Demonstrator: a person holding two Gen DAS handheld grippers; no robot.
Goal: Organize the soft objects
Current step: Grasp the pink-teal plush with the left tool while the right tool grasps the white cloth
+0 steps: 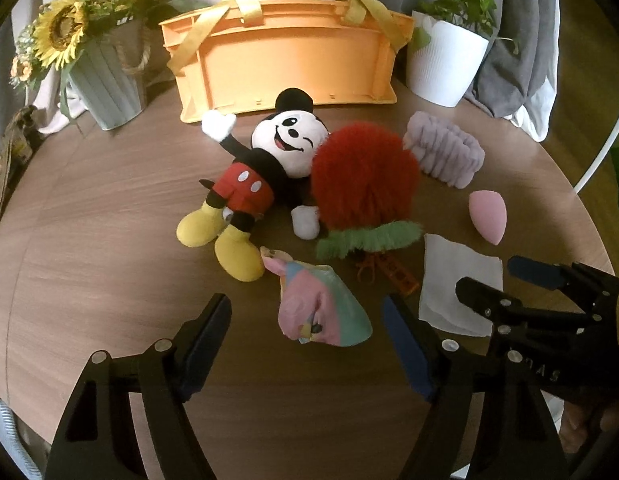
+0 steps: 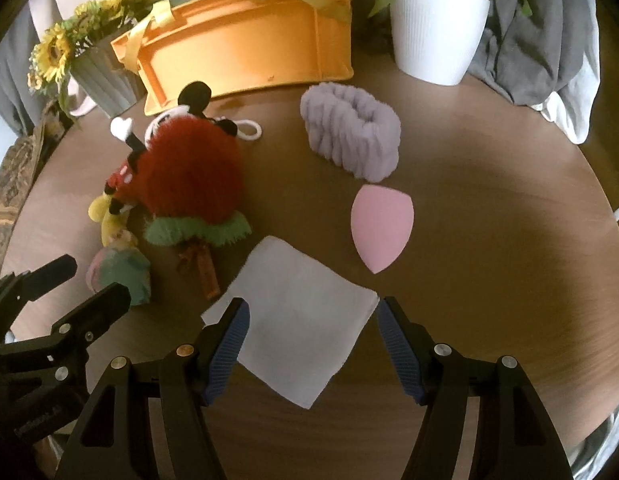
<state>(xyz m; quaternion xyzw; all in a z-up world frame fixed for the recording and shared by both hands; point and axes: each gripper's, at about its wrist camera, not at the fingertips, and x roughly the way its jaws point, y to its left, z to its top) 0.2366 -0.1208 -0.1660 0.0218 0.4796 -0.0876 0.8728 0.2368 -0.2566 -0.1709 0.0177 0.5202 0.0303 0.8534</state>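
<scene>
Count on the round wooden desk: six soft items, one orange tote, two pots.

Left hand-held gripper: jaws parted about halfway, nothing gripped. One pastel pouch in pink, green and yellow lies on the desk between its fingertips; no pad is seen pressing on it.

Right hand-held gripper: jaws parted about halfway, released. One folded white cloth lies flat between its fingers; contact cannot be told.

Just beyond the right hand-held gripper: one pink teardrop sponge. Farther: one lilac ribbed band, standing on edge.

Beyond the left hand-held gripper: one mouse plush on its back, and one red fluffy ball with green fringe, touching the plush. An orange tag near the fringe bears writing too small to read.

Farthest: one orange tote with yellow straps, flanked by one sunflower pot to the left and one white plant pot to the right. Lettering on the gripper bodies is not legible.
</scene>
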